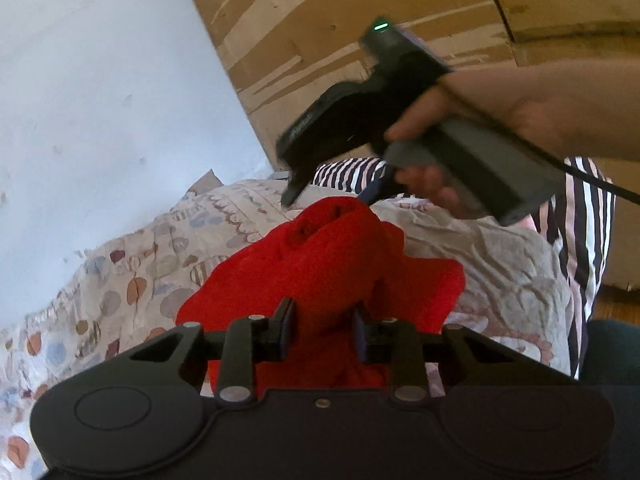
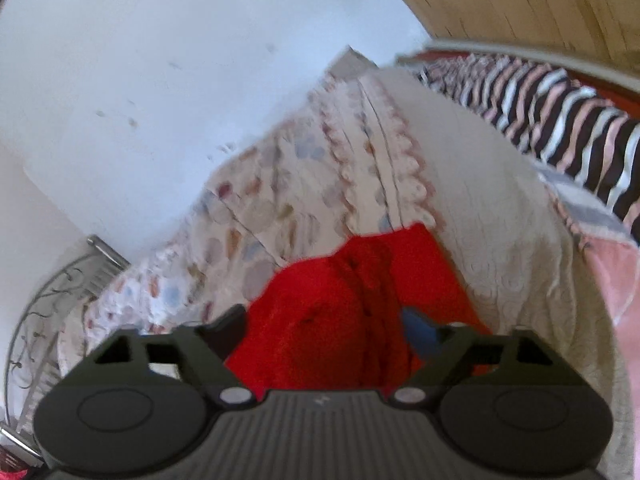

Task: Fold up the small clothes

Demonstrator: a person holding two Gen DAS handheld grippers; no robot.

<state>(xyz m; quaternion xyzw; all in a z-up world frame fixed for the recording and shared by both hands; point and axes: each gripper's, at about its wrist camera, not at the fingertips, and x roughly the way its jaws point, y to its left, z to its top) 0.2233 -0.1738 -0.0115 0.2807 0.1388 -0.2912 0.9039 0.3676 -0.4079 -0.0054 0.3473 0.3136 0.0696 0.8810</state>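
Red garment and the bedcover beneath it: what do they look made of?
Red garment: probably fleece or a thick knit; matte, fuzzy surface with soft, rounded folds. Bedcover: looks like quilted cotton, matte, with stitched puckering and a printed pattern of dots on the left part.

Soft daylight is washing both views, and the pale wall [image 1: 100,100] is glowing almost overexposed. The right gripper [image 1: 320,184] is smearing with motion blur in the left wrist view. The whole right wrist view is blurring, fisheye bending the bedspread [image 2: 480,200], corners darkening black.
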